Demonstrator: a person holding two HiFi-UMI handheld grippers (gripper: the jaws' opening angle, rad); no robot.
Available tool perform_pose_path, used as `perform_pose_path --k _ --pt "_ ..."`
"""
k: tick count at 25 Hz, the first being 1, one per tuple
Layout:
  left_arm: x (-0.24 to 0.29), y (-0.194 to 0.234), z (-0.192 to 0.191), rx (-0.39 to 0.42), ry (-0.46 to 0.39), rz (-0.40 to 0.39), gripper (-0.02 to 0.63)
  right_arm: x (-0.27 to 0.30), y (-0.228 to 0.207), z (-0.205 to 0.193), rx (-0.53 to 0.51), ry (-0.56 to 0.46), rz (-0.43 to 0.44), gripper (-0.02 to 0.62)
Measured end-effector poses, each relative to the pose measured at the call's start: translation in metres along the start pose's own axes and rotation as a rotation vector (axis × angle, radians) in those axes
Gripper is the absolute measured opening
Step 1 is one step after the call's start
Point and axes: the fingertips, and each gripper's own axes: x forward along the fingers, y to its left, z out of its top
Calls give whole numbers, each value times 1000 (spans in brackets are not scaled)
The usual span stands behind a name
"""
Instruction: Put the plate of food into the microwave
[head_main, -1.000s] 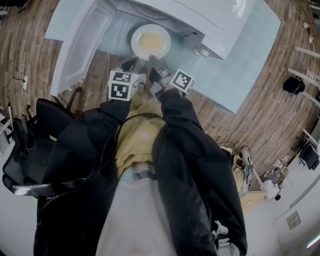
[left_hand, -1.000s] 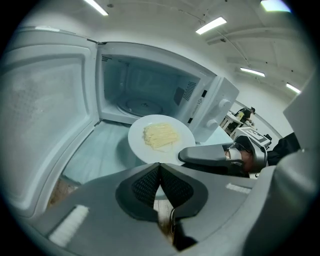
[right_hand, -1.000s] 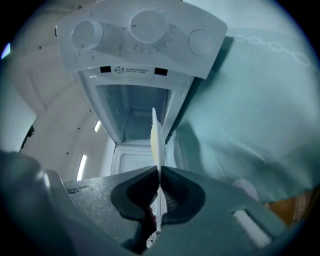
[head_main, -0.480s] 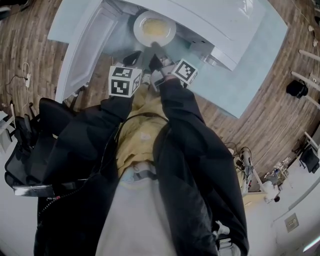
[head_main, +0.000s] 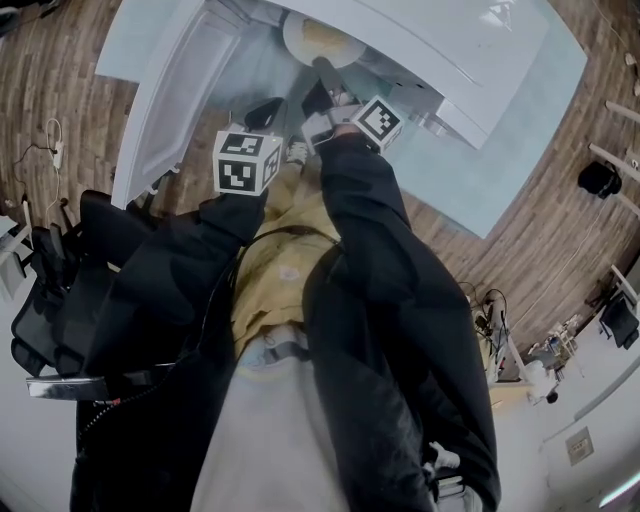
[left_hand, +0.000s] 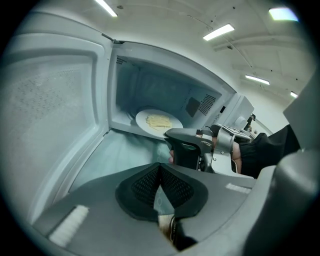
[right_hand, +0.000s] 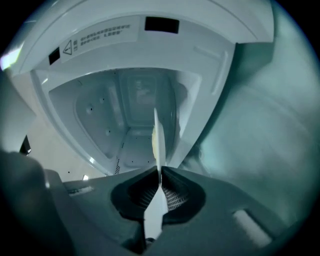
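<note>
The right gripper (right_hand: 160, 181), clamped on the rim of the plate (left_hand: 159, 121), had carried it farther into the microwave (head_main: 440, 45). The left gripper (left_hand: 160, 169) stayed closed and empty, nearer. The warning label (right_hand: 102, 34) print was unreadable.

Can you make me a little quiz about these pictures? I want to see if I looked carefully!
1. Which hand-held gripper holds the plate? A) left B) right C) both
2. True or false: the door of the microwave is shut.
3. Fill in the gap: the food on the plate is pale ____.

Key:
1. B. The right hand-held gripper is clamped on the plate's rim.
2. False. The door stands wide open.
3. Yellow.
</note>
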Motion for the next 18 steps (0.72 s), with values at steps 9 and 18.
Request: perform_pose_path --k 9,18 --pt "-5 15 -7 -29 3 20 2 9 -6 13 49 -61 -34 17" --pt "-9 14 -9 -41 -7 25 2 2 -4 9 36 -59 -11 99"
